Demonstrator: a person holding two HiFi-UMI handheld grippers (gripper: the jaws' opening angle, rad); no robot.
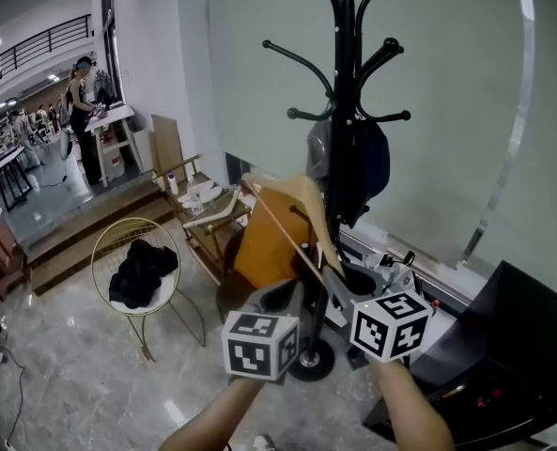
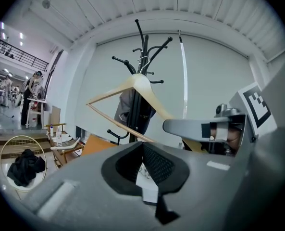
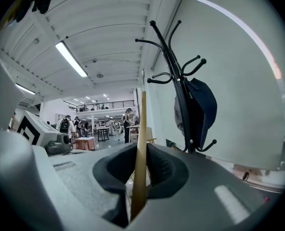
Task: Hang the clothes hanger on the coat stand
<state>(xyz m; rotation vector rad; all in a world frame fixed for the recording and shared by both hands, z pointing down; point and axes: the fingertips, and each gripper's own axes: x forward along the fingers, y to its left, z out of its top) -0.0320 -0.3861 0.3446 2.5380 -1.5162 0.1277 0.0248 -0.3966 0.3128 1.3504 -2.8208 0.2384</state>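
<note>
The right gripper [image 3: 140, 154] is pinching its 2 fingers [image 3: 159, 166] tight on the wooden hanger [image 3: 141, 124]. As far as I can judge, it is gripping the hanger at its near end, where the bar meets a shoulder. The left gripper [image 2: 143, 150] is sitting just left of it with its fingers pressed together on nothing, so the right hand is doing all the carrying.

From the grip, the hanger is rising away and to the left, its long axis slanting up toward the far wall. Its peak is showing just left of the pole of the coat stand [image 1: 346, 83], below the lowest pegs [image 1: 301, 115]. I am not making out the hook itself.

A dark bag [image 1: 367, 163] is hanging on the right side of the pole, so the left pegs are looking like the free ones. To my eye, the hanger is needing to go higher and a little right before anything can catch on a peg. The hanging is not yet done.

Far to the left, a heap of dark cloth [image 1: 142, 272] is lying in a round wire chair [image 1: 137, 219].
</note>
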